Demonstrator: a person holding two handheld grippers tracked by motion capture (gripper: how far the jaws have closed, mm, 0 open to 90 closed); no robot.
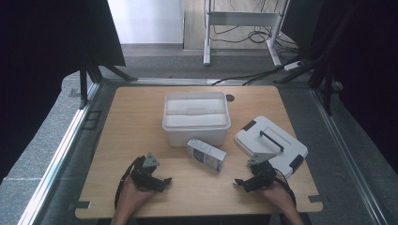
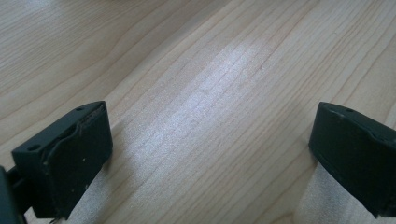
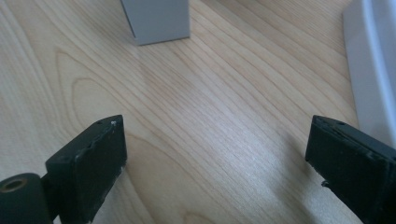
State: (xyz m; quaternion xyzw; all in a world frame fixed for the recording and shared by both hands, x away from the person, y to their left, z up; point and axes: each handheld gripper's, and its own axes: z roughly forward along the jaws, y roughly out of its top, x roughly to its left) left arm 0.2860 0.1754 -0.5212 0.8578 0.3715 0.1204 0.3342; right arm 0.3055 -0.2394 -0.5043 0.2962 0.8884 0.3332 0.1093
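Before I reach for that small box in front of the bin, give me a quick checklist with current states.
1. Right gripper open, nothing between its fingers: ok.
2. Left gripper open, nothing held: ok.
3. Small box lying flat on the table, free of both grippers: ok.
4. Open path from right gripper to the box: ok.
5. White bin open on top, lid lying on the table beside it: ok.
6. What is in the bin: cannot tell.

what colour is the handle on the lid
Black, on a white lid; the handle shows best in the high view.
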